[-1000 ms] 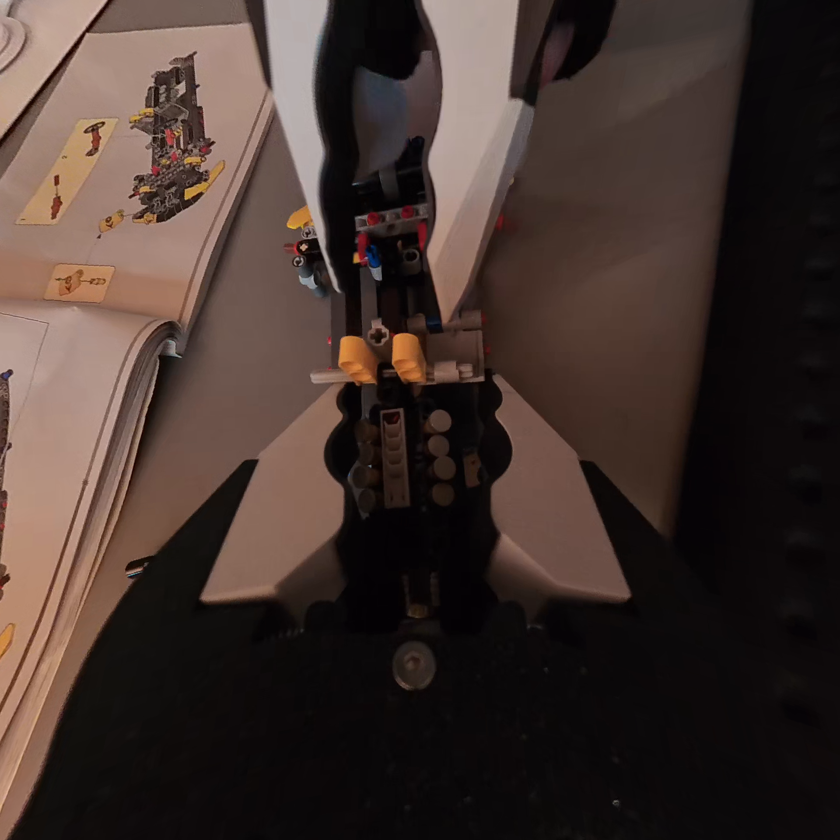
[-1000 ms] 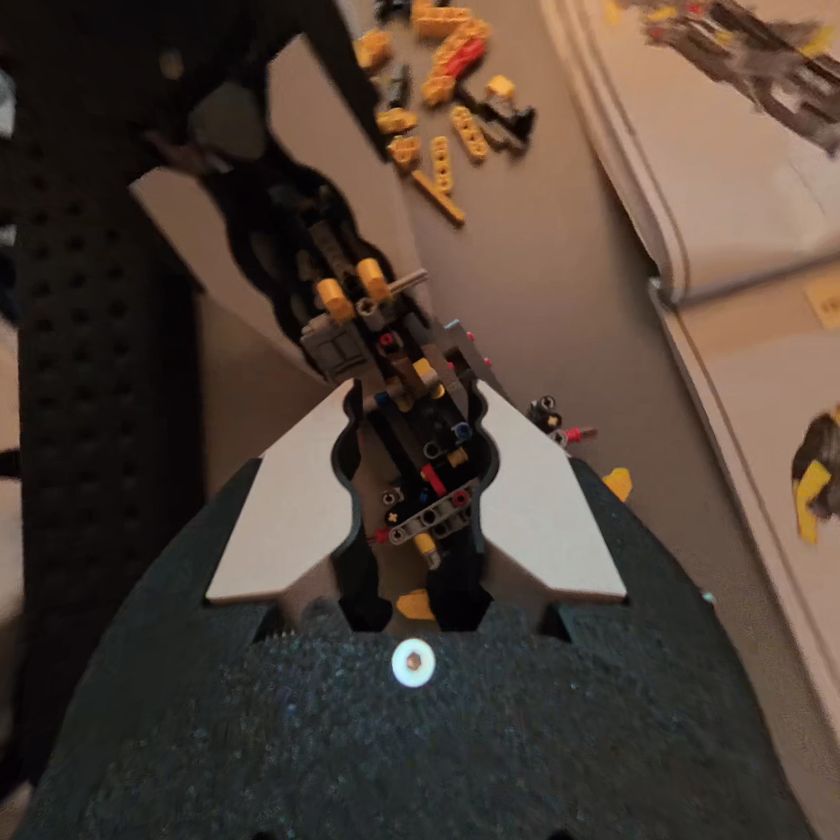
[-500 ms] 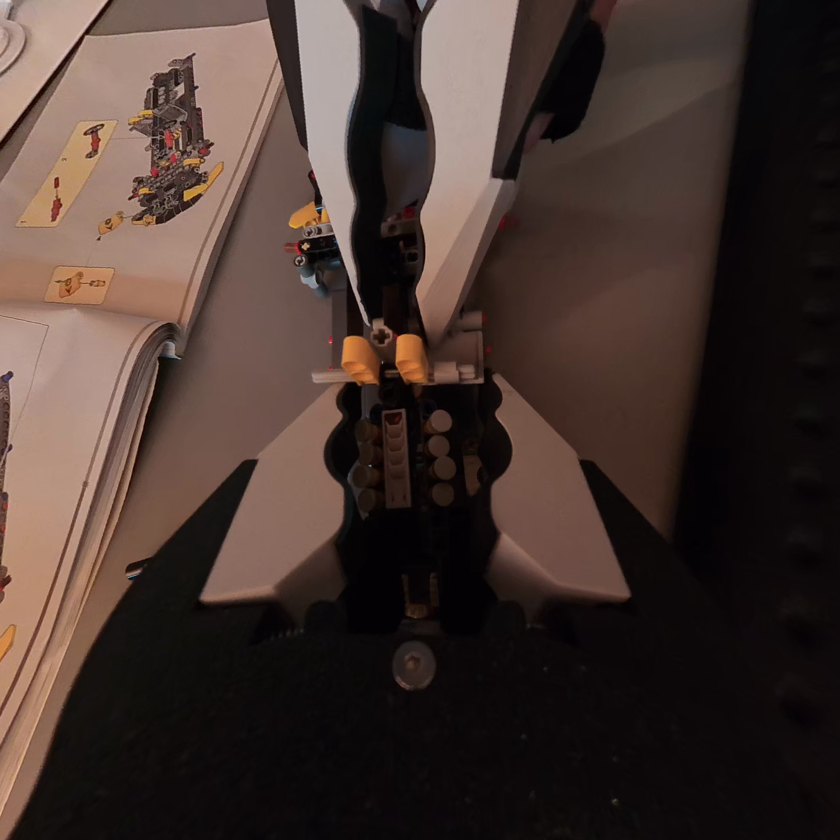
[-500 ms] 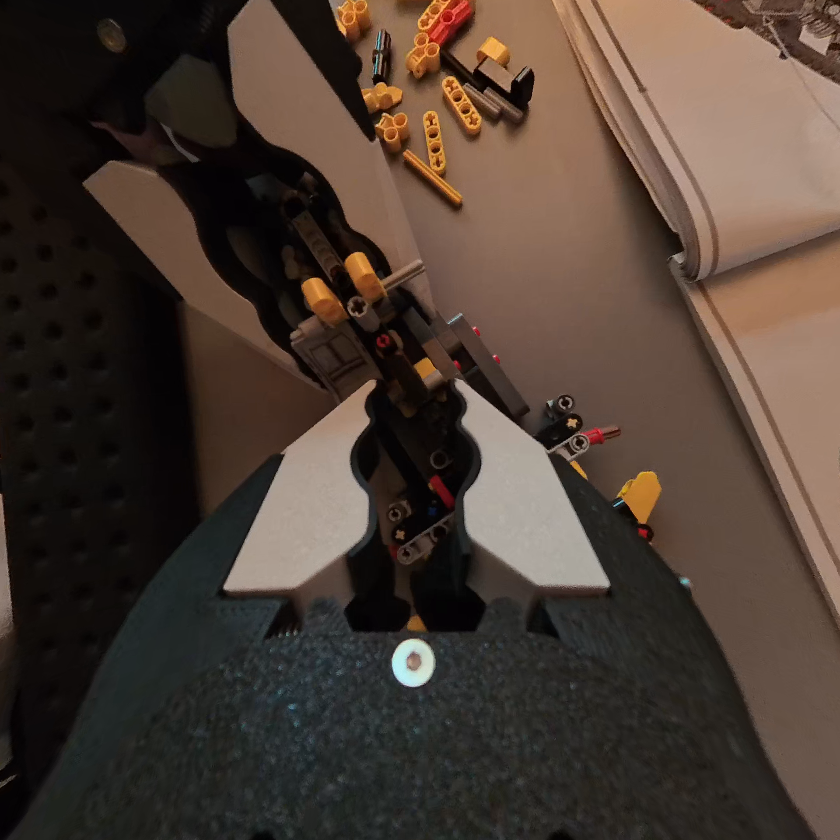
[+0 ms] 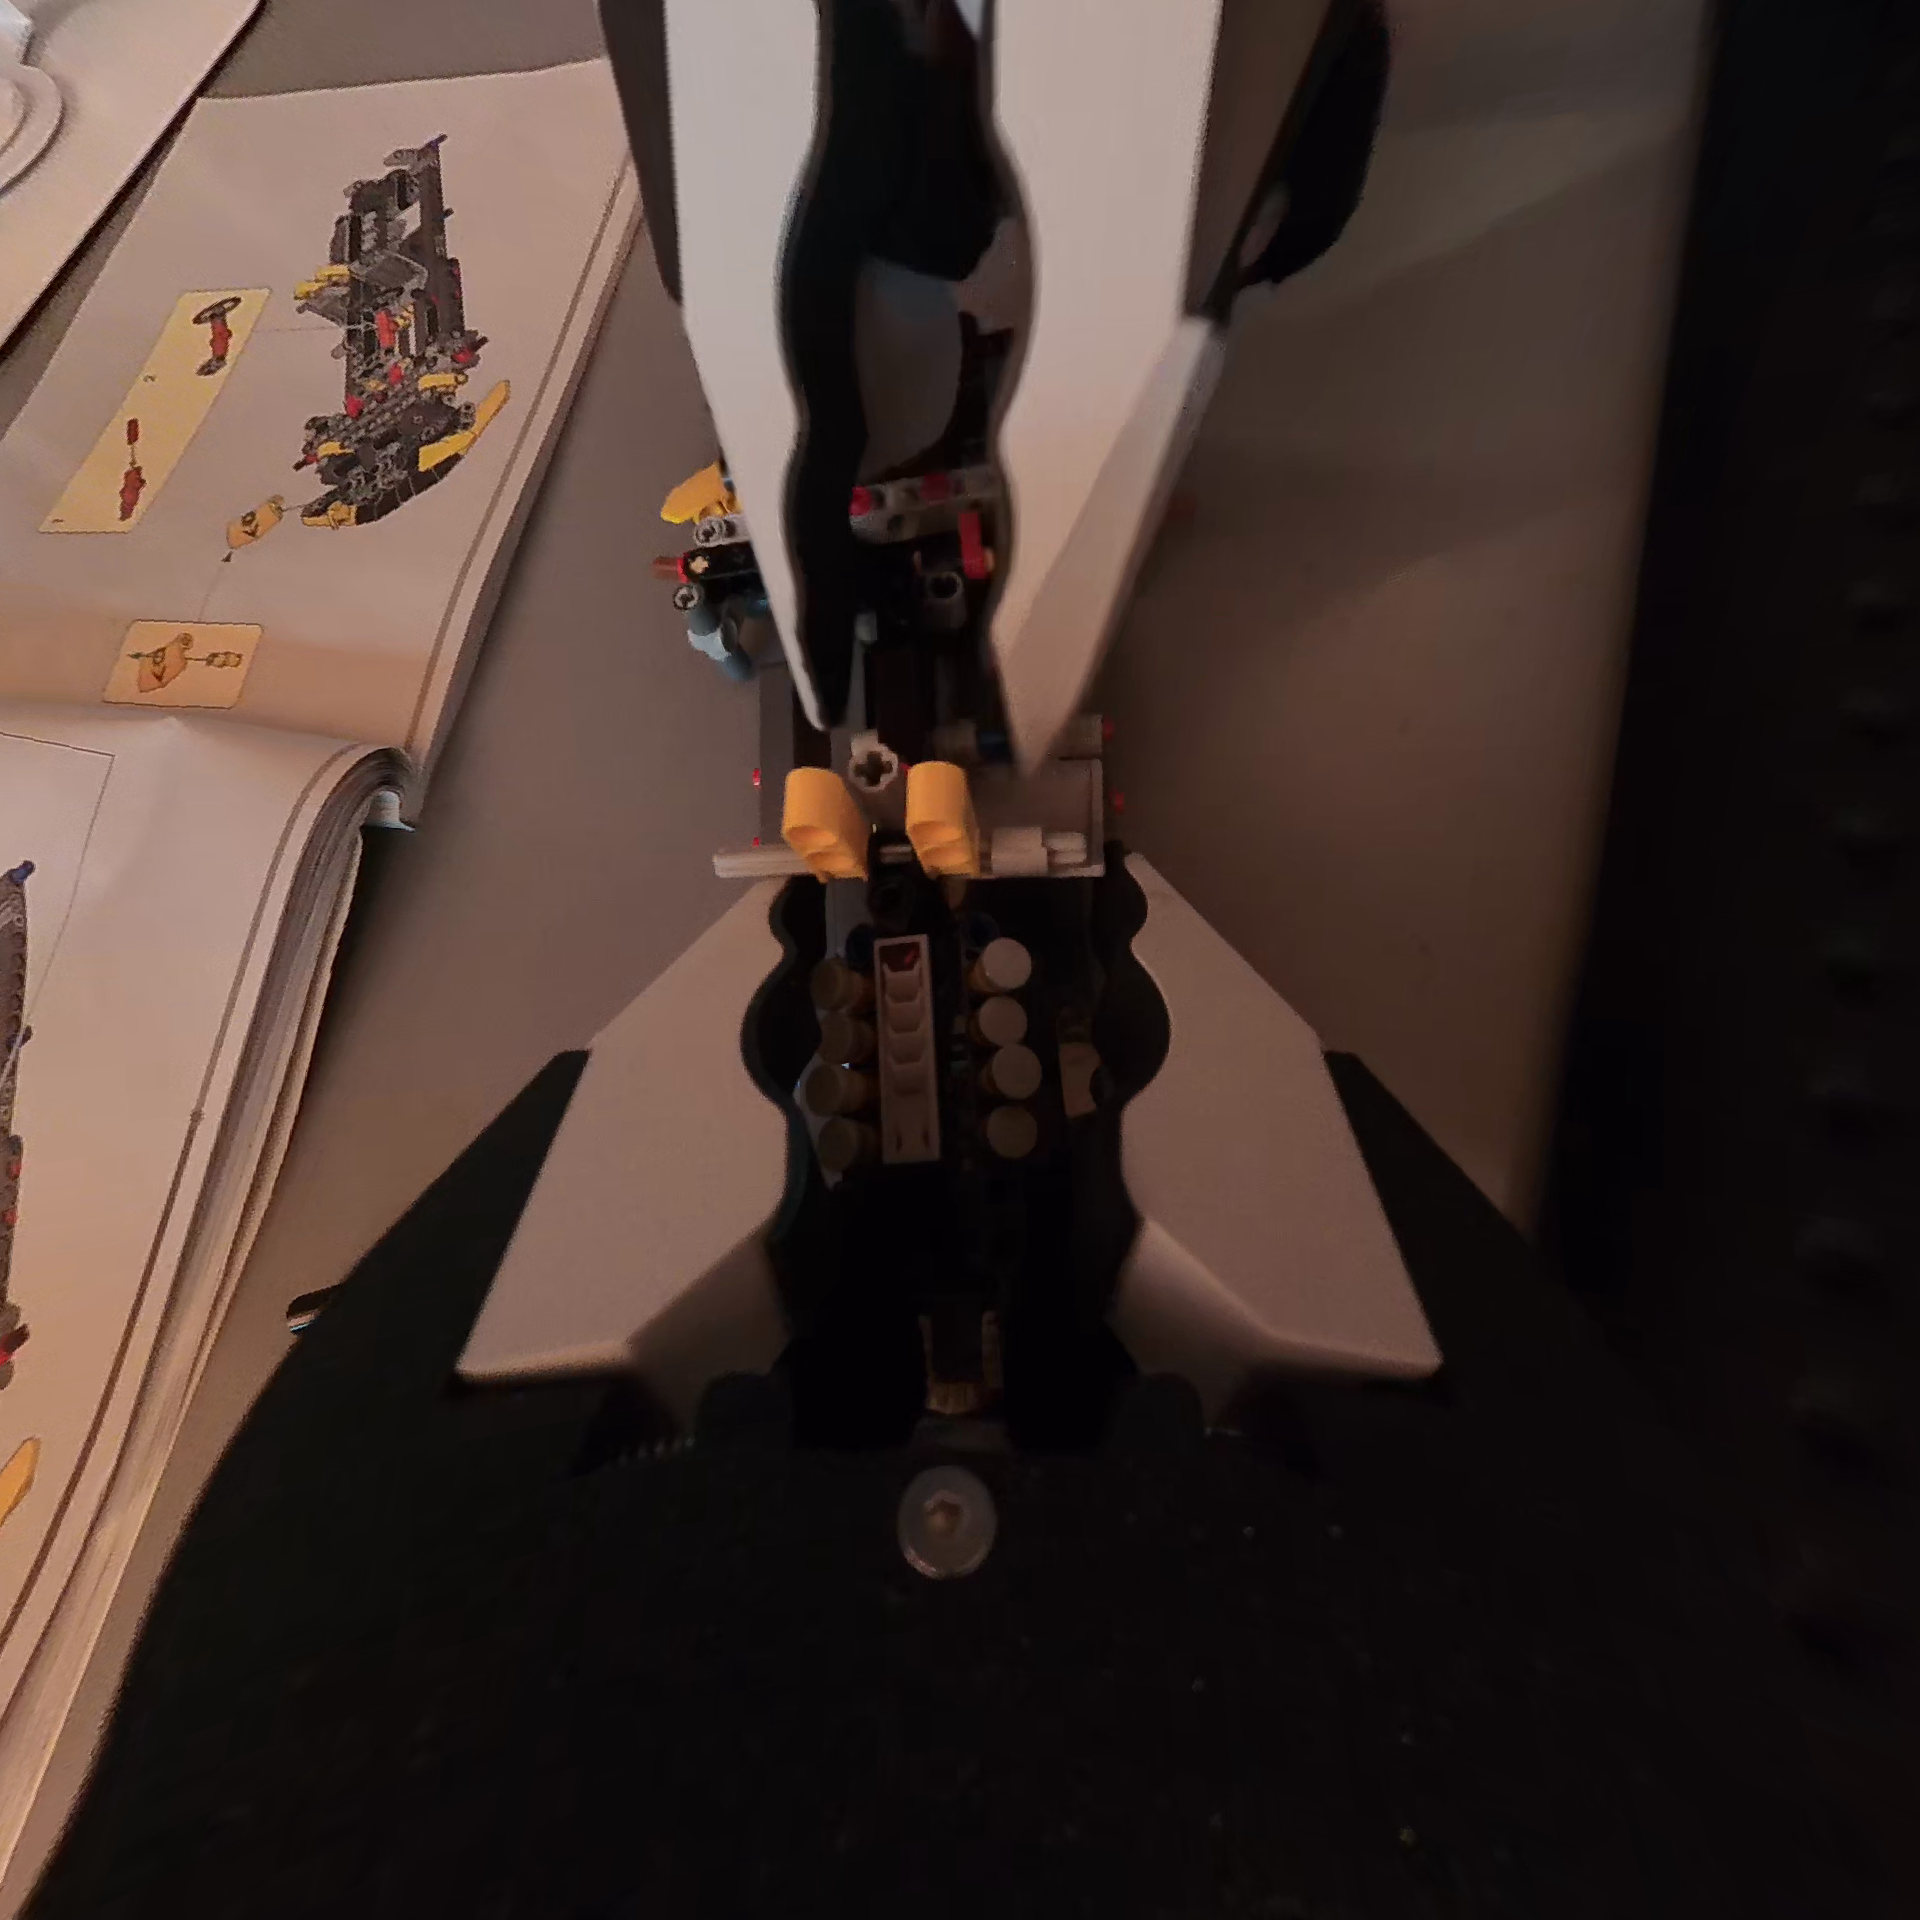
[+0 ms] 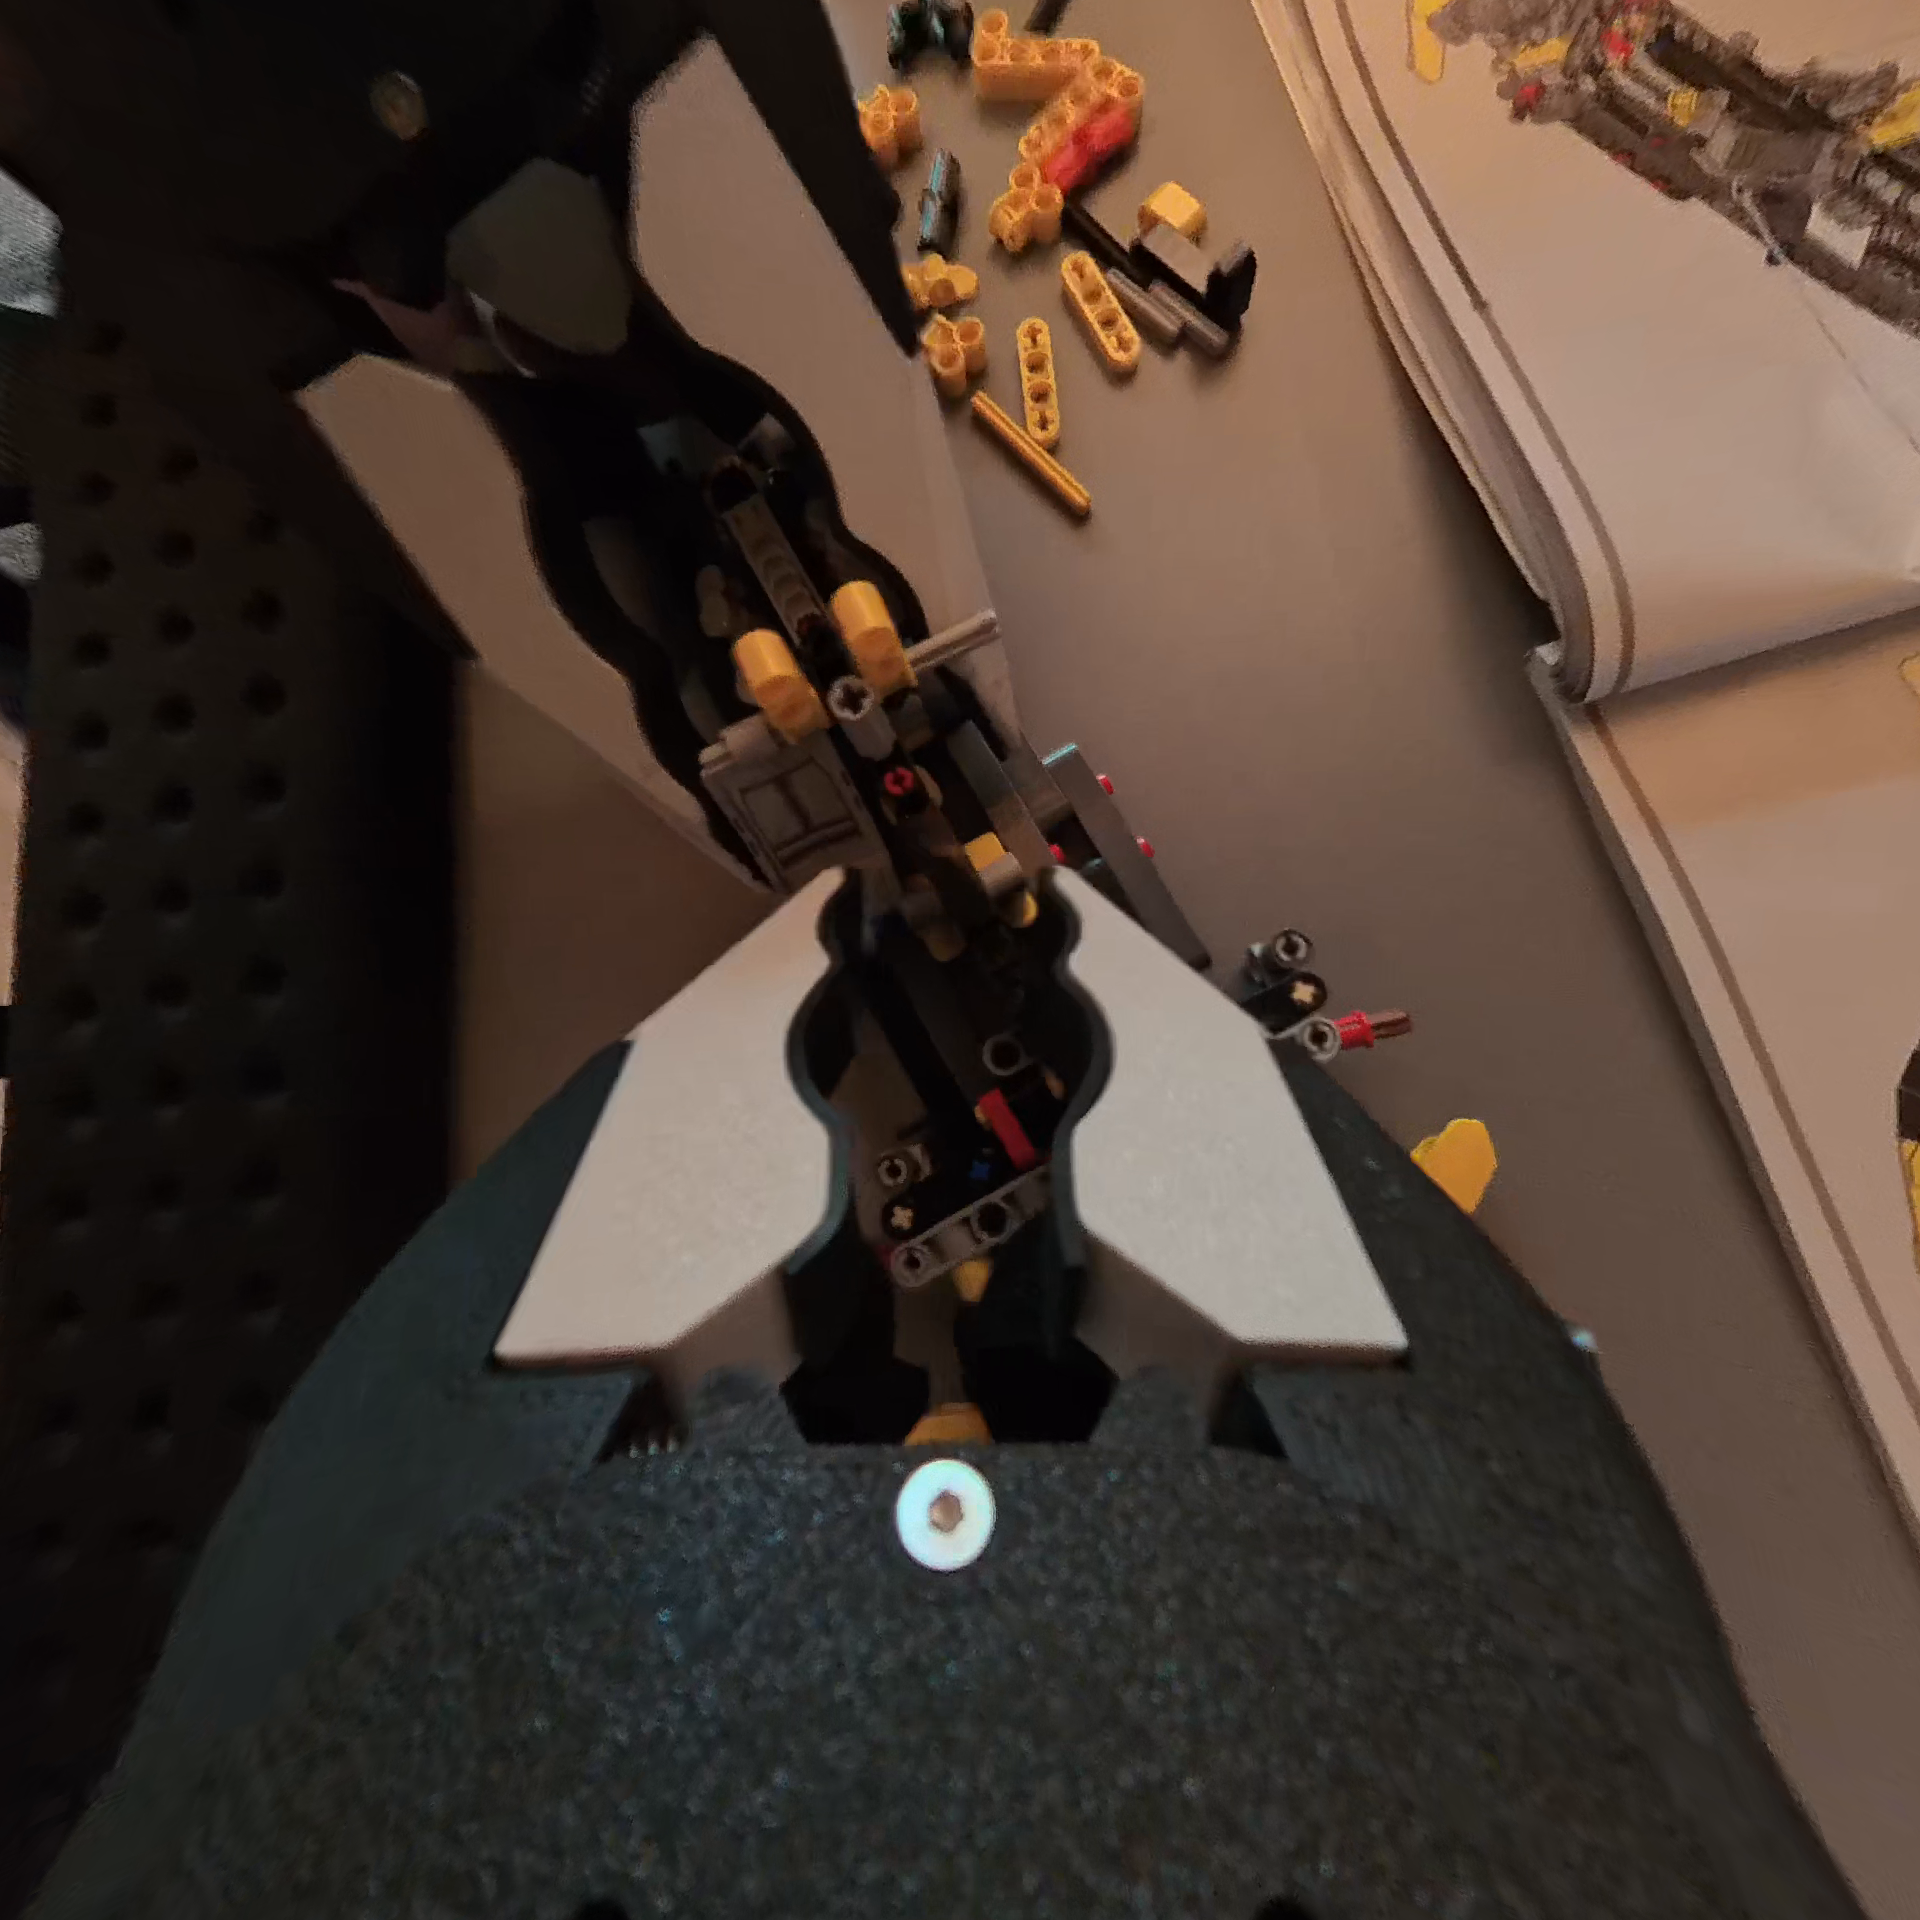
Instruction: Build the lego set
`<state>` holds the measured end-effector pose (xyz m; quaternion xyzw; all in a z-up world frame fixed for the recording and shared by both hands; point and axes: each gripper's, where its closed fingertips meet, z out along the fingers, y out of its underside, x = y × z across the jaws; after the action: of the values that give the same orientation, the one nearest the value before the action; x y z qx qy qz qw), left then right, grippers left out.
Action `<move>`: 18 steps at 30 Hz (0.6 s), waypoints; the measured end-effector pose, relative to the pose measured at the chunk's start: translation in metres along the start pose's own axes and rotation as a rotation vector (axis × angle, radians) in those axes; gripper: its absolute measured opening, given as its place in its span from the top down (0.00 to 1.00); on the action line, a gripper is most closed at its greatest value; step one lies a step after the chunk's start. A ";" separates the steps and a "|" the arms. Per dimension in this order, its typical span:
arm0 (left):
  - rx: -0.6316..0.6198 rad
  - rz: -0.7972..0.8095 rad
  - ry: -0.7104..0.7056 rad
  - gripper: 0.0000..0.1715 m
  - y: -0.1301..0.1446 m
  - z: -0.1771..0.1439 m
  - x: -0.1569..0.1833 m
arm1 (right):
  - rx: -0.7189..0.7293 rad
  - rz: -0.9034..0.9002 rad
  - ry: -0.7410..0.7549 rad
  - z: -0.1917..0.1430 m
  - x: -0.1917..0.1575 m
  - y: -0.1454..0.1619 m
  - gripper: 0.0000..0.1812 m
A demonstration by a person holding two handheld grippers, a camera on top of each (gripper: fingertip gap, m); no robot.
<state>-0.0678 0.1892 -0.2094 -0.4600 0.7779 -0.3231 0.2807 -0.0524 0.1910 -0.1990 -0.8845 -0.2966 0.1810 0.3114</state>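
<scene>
The lego model (image 5: 912, 1039) is a long black and grey technic build with two yellow connectors (image 5: 826, 826) on a cross axle. Both grippers hold it above the grey table. My left gripper (image 5: 940, 883) is shut on the end with tan studs. My right gripper (image 6: 945, 894) is shut on the other end, around a grey beam with red pins (image 6: 971, 1210). The two grippers face each other tip to tip. The right gripper (image 5: 925, 727) comes down from the top of the left wrist view. The left gripper (image 6: 873, 800) enters the right wrist view from the upper left. The model (image 6: 790, 805) spans between them.
An open instruction booklet (image 5: 208, 520) lies left of the model and shows at the right of the right wrist view (image 6: 1662, 436). Several loose yellow, black and red pieces (image 6: 1060, 208) lie beyond. A few small pieces (image 6: 1299, 997) and a yellow part (image 6: 1455, 1164) lie under the model. A black perforated surface (image 6: 156, 727) borders the table. Less than 4 cm separates the two grippers' tips.
My right gripper's jaws have narrowed onto the model's far end and it has slid in closer to the left gripper. The left gripper has kept its hold and barely moved.
</scene>
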 end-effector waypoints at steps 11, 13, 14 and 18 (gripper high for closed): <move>0.000 0.001 0.013 0.72 0.000 0.000 0.001 | -0.138 -0.361 -0.028 0.009 -0.003 0.015 0.66; -0.001 0.007 0.019 0.72 0.000 0.000 0.003 | -0.127 -0.389 -0.078 0.010 -0.008 0.013 0.70; 0.000 0.006 0.024 0.72 0.000 0.000 0.003 | -0.131 -0.410 -0.093 0.010 -0.010 0.013 0.71; -0.004 -0.010 0.032 0.72 0.000 0.000 0.002 | -0.154 -0.379 -0.160 0.009 -0.009 0.012 0.73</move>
<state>-0.0689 0.1871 -0.2099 -0.4590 0.7807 -0.3305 0.2657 -0.0592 0.1816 -0.2126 -0.8169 -0.4942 0.1655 0.2469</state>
